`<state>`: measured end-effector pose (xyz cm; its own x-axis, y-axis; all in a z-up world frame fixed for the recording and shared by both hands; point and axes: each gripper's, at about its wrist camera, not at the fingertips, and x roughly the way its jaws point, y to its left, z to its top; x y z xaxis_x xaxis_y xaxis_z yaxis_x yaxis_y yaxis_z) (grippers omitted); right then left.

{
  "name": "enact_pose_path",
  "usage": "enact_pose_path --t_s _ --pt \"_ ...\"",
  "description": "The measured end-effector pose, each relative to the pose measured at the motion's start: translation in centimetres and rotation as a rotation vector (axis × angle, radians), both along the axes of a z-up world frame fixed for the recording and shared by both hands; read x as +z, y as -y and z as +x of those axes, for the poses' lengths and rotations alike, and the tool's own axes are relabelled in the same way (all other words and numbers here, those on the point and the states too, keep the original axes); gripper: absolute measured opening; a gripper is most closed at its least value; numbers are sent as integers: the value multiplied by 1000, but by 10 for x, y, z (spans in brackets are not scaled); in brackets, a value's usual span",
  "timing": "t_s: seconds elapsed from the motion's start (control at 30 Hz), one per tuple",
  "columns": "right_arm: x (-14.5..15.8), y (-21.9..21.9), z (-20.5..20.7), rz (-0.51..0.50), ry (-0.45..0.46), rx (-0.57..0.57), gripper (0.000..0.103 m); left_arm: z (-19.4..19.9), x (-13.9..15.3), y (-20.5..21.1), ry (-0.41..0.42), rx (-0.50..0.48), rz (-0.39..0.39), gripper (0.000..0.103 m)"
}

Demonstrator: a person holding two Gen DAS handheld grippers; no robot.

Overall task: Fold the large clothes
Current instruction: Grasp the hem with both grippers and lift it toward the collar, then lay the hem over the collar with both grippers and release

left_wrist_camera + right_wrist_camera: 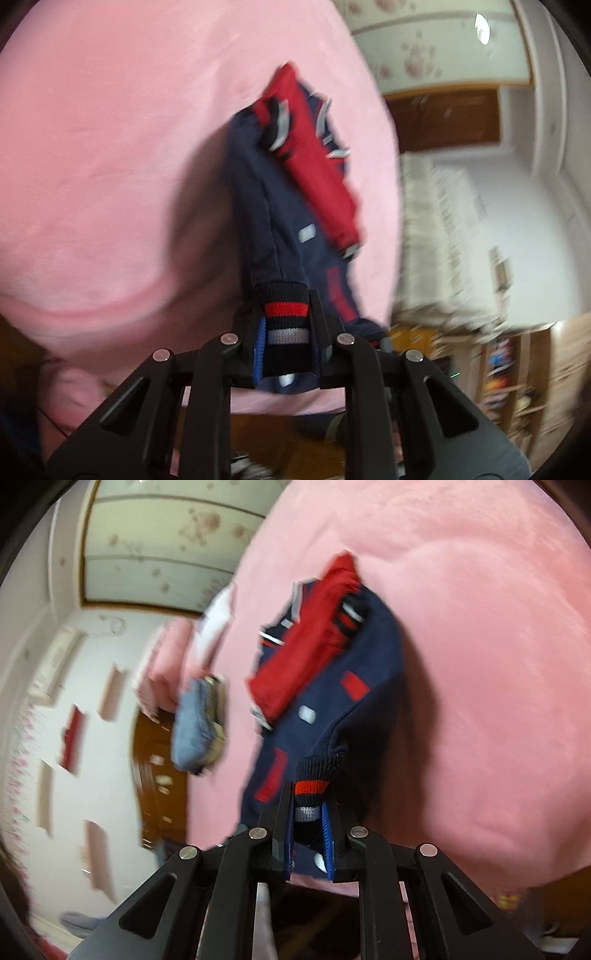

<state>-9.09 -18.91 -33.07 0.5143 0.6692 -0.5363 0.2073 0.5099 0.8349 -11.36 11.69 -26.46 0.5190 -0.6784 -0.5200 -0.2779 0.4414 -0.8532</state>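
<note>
I judge the fold to be somewhere in its middle. The sleeves look already brought in, since the red sleeves lie crossed over the navy body, but the lengthwise fold is not finished: the hem is up in my grippers rather than laid down, and the garment is nowhere near a compact stack.

My left gripper has its fingers pinching the striped ribbed hem of the jacket, the knit band squeezed between the two pads. My right gripper does the same at the other corner of the hem, fingers closed on the ribbing with the blue pad showing beside the cloth.

From both pinches the jacket runs forward, away from the fingertips, over the pink blanket. It looks lifted near the fingers and seems to rest on the blanket farther out, though motion blur leaves me unsure where contact begins.

The jacket is navy with red sleeves, grey and white trim, a small pale patch mid-body and red stripes near the hem. The cloth looks like soft, thickish knit, sagging between my two holds. Left of the right fingers, well apart from the jacket, sits a folded blue-grey bundle.
</note>
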Motion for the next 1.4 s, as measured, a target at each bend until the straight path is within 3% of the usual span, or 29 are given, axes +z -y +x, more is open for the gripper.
enact_pose_path --t_s 0.27,0.4,0.63,0.73,0.83,0.87,0.9,0.93,0.97,1.0,1.1,1.23,1.4 --pt "59 3 72 104 148 -98 12 83 62 -22 158 60 -46 14" --pt "77 15 109 127 181 -190 12 137 76 -34 195 89 -48 12" --pt "81 39 172 21 120 -332 12 227 53 -47 66 81 17 11" --pt "77 40 204 -58 54 -371 12 267 41 -46 5 47 104 12" --pt "65 37 227 -118 -11 -396 18 296 35 -51 -45 45 209 22" --pt "63 36 233 -122 -17 -407 26 306 33 -54 -68 43 224 36" --pt "60 35 238 -125 -14 -430 33 309 29 -57 -80 45 231 60" --pt "59 35 241 -133 -12 -451 51 314 28 -59 -81 50 240 74" --pt "61 35 245 -153 -12 -468 66 316 28 -59 -68 46 252 74" --pt "63 34 246 -187 -10 -475 71 317 27 -59 -64 34 268 74" --pt "69 31 255 -275 -9 -447 72 322 19 -49 -99 -33 336 74" --pt "68 33 270 -396 -75 -364 72 324 8 -31 -125 -78 412 74" --pt "56 30 295 -612 -88 -174 72 337 7 5 -50 -199 594 73"
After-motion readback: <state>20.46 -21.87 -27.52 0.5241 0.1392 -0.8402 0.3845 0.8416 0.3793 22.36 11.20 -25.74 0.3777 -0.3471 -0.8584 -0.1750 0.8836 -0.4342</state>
